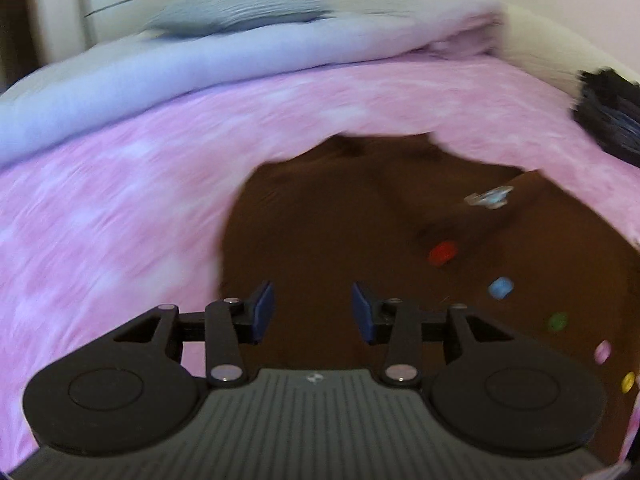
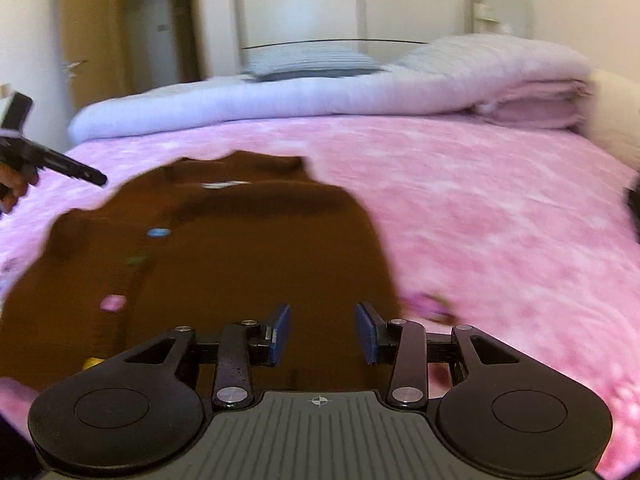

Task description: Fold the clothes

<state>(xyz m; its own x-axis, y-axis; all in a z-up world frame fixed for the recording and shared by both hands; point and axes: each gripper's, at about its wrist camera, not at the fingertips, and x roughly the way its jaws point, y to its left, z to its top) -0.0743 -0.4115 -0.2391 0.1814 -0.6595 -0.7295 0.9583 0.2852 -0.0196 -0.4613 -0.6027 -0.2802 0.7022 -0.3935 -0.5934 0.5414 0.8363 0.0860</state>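
Right wrist view shows both grippers, right gripper (image 2: 322, 334) and left gripper (image 1: 313, 312), spread and empty over the brown cardigan (image 2: 240, 248), between folds, so next comes pinching its hem near 6 o'clock.

One brown cardigan (image 2: 240, 248) lies on one bed with a pink cover (image 2: 480, 200). Five coloured buttons show down its front in the left wrist view — one red (image 1: 443, 252), one blue (image 1: 501, 288), one green (image 1: 557, 321), one pink (image 1: 603, 351), one yellow (image 1: 628, 381). One white folded duvet (image 2: 320, 96) and one striped pillow (image 2: 308, 62) — both at the far end.
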